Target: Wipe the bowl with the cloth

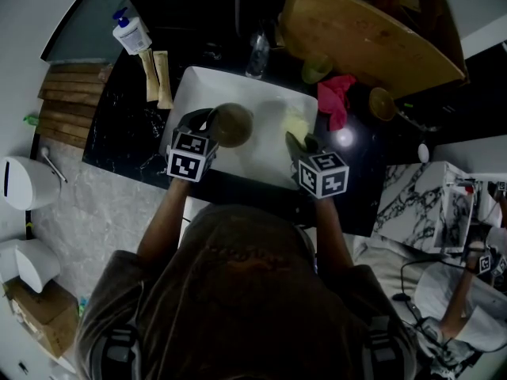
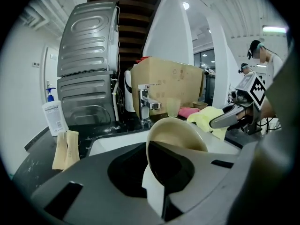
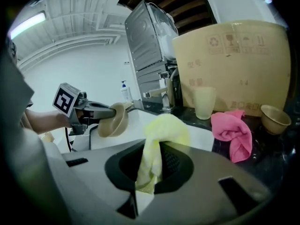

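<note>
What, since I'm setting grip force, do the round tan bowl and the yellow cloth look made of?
The round tan bowl: probably matte plastic or fibre composite; thin rim, dull even surface, no glaze shine. Ceramic can't be ruled out. The yellow cloth: soft fabric, likely microfibre; it hangs in limp folds, surface fuzzy.

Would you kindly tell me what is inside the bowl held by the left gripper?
Nothing shows inside the bowl: its visible tan inner wall is bare. Its lower part is covered by the left gripper. The yellow cloth, in the right gripper, is apart from it.

Two cloths (image 3: 164, 130) (image 3: 232, 130), seemingly two bowls (image 3: 114, 119) (image 3: 275, 117)
</note>
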`<state>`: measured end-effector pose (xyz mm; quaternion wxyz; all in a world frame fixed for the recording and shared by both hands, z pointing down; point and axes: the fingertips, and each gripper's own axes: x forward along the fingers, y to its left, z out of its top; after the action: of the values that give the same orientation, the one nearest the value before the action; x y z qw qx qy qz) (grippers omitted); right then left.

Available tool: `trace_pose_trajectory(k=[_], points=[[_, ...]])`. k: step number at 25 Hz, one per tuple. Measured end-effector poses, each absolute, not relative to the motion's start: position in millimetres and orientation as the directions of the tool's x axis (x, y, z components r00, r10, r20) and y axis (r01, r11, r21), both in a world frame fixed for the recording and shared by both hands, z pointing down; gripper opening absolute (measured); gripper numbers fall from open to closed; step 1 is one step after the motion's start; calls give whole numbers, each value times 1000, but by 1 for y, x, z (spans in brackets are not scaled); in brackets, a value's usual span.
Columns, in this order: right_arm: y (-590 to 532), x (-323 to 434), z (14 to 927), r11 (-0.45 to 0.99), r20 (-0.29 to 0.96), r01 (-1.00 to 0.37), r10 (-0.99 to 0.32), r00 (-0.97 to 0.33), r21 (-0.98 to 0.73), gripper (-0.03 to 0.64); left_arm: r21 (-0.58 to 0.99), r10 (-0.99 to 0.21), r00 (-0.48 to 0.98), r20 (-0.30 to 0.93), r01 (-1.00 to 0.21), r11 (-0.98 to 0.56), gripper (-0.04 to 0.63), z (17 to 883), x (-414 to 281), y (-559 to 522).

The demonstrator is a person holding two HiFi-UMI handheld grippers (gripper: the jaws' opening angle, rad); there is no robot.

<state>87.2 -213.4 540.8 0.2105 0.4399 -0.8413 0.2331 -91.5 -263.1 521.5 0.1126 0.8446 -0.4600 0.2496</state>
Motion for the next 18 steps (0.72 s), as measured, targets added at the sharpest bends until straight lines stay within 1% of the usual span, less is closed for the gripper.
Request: trace_pose_trajectory(k=[3,6,12,18], points=[[-216,82,531,501,523,-841,-671,-526,-203,21,-56,-746,463,479,-832,-553,14,509,-88,-266],[-221,81,512,489,454,-854,-728,-513,-180,21,-75,-781,483,397,-831,-552,14,487,-85,-270],[-229,82,465,458,283,-881,-835,-472,-120,21,-124,-836,518,181,-831,-542,14,432,-85,-271],[-226,87,427,423,103,-905,-899,-425,-44,21,-166,-838,545,-30,-829,-533,14,383,-82,-260]])
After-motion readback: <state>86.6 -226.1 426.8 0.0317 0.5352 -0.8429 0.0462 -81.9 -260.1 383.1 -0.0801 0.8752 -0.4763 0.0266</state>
